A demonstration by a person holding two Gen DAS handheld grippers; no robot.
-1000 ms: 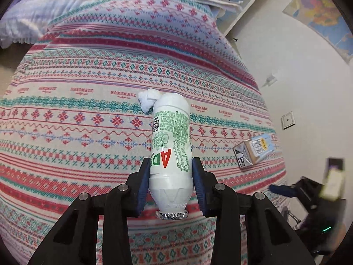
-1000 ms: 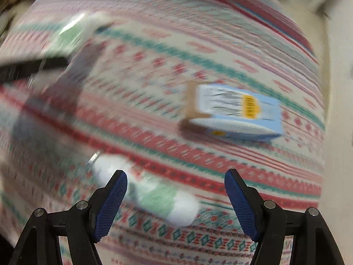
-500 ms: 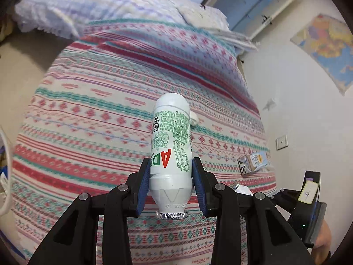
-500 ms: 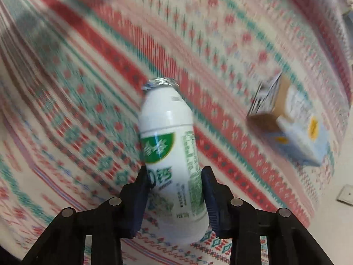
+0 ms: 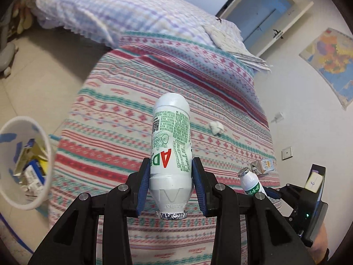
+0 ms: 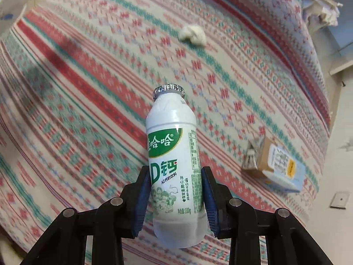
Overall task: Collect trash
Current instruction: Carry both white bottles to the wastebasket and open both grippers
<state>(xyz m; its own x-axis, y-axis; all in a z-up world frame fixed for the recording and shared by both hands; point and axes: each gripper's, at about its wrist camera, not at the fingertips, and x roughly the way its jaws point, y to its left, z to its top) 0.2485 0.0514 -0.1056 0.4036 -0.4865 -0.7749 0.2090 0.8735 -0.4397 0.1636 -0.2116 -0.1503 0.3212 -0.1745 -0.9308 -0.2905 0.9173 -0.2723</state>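
My left gripper (image 5: 169, 185) is shut on a white drink bottle (image 5: 169, 145) with green print, held cap-down above the striped bed (image 5: 123, 132). My right gripper (image 6: 175, 195) is shut on a second white drink bottle (image 6: 174, 163), cap pointing away; this bottle also shows at the lower right of the left wrist view (image 5: 251, 182). A crumpled white tissue (image 6: 193, 35) and a small blue-and-brown carton (image 6: 273, 165) lie on the bed; both also show in the left wrist view, the tissue (image 5: 216, 127) and the carton (image 5: 263, 165). A white trash bin (image 5: 47, 145) stands on the floor left of the bed.
The bin holds several cartons and papers. A purple checked quilt (image 5: 123, 15) covers the bed's far end. A wall with a map (image 5: 331, 64) and a switch plate (image 5: 286, 152) lies to the right. Tiled floor (image 5: 44, 66) is left of the bed.
My right gripper closed on the second bottle and lifted it off the bed. My left gripper rose and swung left with its bottle, bringing the bin into view.
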